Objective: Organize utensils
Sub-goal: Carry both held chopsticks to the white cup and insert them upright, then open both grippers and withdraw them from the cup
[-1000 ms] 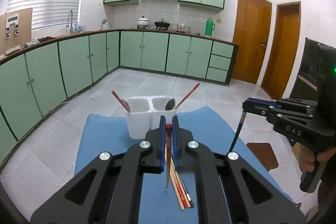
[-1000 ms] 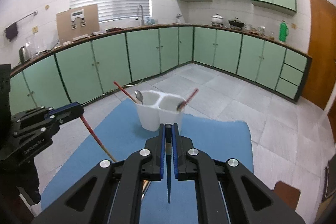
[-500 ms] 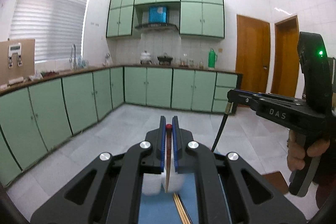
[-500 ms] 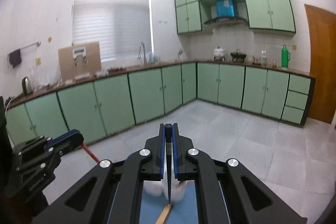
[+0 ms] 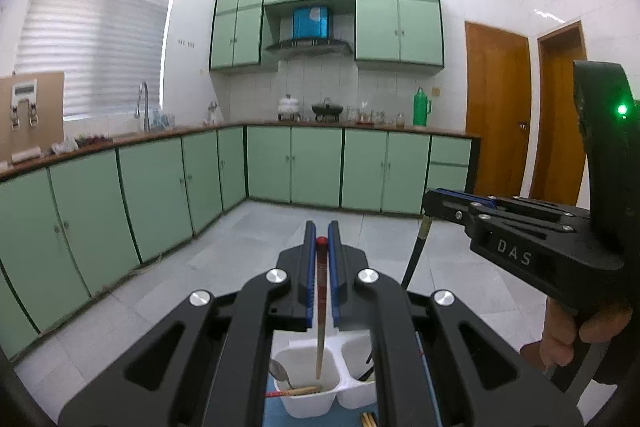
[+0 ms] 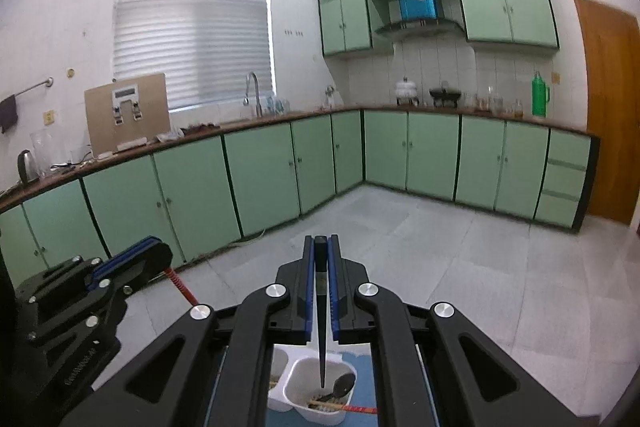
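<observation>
We hold one chopstick in each gripper. Our left gripper (image 5: 321, 247) is clenched on a red-tipped chopstick (image 5: 320, 311) that hangs straight down, its tip just over the left cup of the white holder (image 5: 308, 407) below the gripper. Our right gripper (image 6: 321, 247) is clenched on a dark chopstick (image 6: 321, 327), its tip over the other cup, near a spoon (image 6: 344, 385). We think the next step is the drop. We should keep each stick straight, go down slowly until the tip is inside its cup, then let go. We must not bump the holder.
</observation>
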`<action>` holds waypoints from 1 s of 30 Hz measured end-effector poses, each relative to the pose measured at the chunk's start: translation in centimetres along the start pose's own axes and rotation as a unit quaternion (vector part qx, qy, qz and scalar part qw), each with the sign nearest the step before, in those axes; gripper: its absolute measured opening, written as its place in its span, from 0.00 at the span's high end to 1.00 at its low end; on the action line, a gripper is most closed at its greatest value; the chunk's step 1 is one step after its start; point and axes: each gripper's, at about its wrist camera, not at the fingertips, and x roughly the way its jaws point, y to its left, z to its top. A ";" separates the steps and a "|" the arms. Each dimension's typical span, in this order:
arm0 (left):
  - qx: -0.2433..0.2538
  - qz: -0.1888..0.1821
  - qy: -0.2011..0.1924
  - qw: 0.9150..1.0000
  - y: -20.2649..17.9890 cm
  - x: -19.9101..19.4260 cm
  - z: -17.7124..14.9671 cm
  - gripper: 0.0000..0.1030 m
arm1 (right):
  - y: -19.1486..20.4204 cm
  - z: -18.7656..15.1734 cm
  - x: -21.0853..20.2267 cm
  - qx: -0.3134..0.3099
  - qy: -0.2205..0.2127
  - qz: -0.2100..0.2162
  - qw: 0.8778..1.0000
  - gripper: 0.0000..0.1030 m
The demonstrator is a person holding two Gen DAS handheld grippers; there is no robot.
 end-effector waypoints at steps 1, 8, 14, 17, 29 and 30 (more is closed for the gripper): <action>-0.005 -0.004 0.010 1.000 0.3 0.8 -0.5 0.95 | -0.3 -0.6 0.5 0.006 0.008 0.003 1.000 0.94; -0.021 0.002 0.052 0.998 2.0 1.8 -3.4 0.63 | -2.2 -3.3 0.4 0.019 0.034 -0.010 0.999 0.75; -0.020 0.004 0.060 0.998 1.9 -1.0 -4.9 0.48 | -3.2 -4.6 -3.3 0.023 0.020 -0.034 0.999 0.55; -0.018 0.006 0.069 0.997 1.6 -3.1 -6.7 0.39 | -3.6 -6.5 -5.8 0.031 0.014 -0.045 0.998 0.40; -0.061 0.019 0.174 0.983 2.0 -8.9 -19.8 0.28 | -3.0 -19.2 -11.0 0.068 0.098 -0.073 0.990 0.22; -0.061 0.023 0.184 0.981 2.1 -9.0 -20.8 0.28 | -2.7 -20.4 -11.2 0.073 0.108 -0.072 0.989 0.22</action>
